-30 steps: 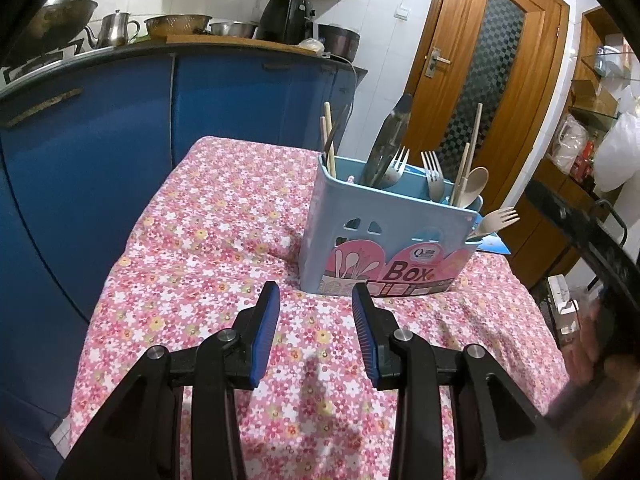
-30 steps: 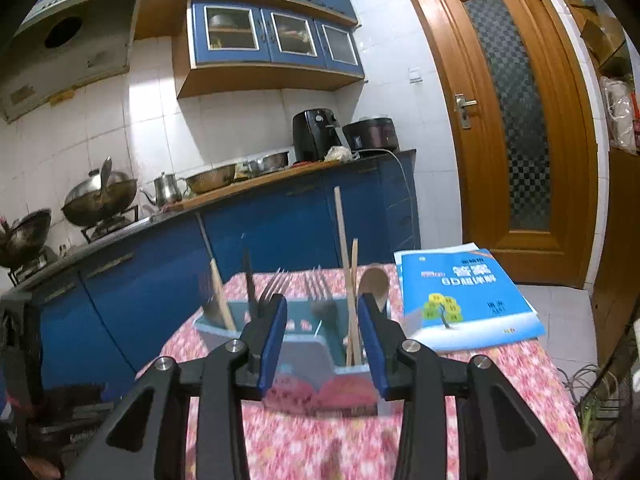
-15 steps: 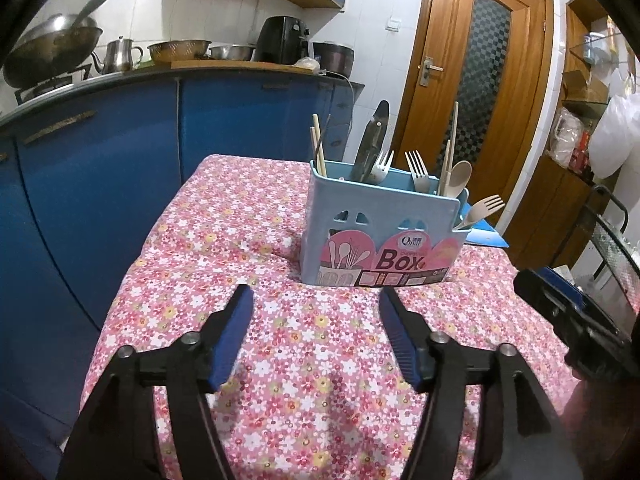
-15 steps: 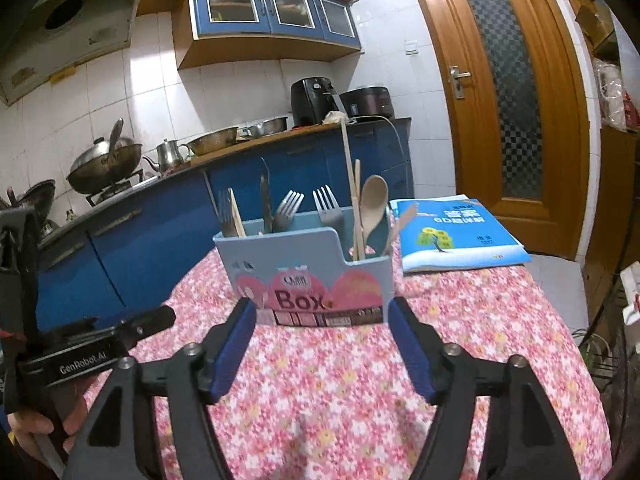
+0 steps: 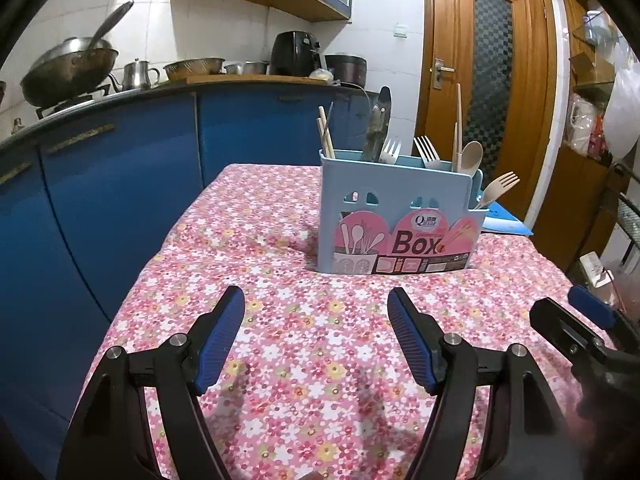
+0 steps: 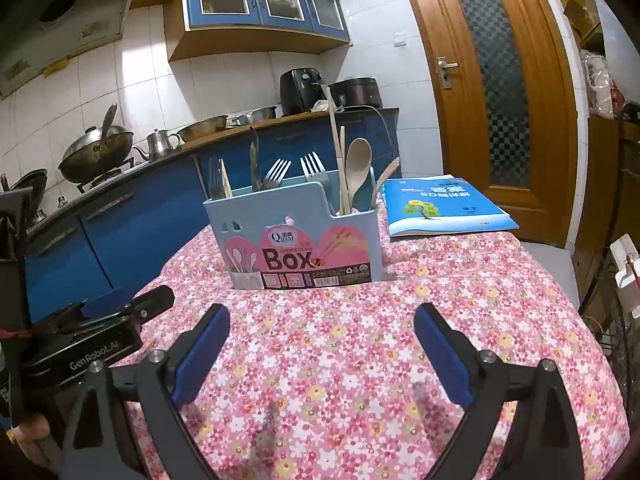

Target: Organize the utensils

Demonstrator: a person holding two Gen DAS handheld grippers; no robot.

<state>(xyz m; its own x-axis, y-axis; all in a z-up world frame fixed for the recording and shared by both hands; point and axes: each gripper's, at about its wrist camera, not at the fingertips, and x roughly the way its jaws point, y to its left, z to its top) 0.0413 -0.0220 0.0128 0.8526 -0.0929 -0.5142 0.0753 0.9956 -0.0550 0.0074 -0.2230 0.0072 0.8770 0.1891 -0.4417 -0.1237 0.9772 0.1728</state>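
Observation:
A light blue utensil box (image 5: 396, 216) with a pink "Box" label stands upright on the flowered tablecloth (image 5: 280, 360). It holds metal forks (image 6: 276, 172), wooden chopsticks (image 6: 334, 148), a wooden spoon (image 6: 357, 164), a wooden fork (image 5: 498, 186) and a dark-handled tool. My left gripper (image 5: 315, 294) hovers low over the cloth a short way in front of the box, jaws opening, nothing between them. My right gripper (image 6: 322, 310) faces the same box (image 6: 296, 236) from its other side, jaws opening wide and empty. Each gripper shows at the edge of the other's view.
A blue book (image 6: 440, 204) lies on the table behind the box. Blue kitchen cabinets (image 5: 100, 200) run close along the table's left side, with a wok (image 5: 68, 68) and pots on the counter. A wooden door (image 5: 492, 80) is behind. The table drops off at the right.
Both grippers have drawn back from the box and sunk toward the cloth. Their jaws have spread from narrow to wide. The box and its utensils have not moved.

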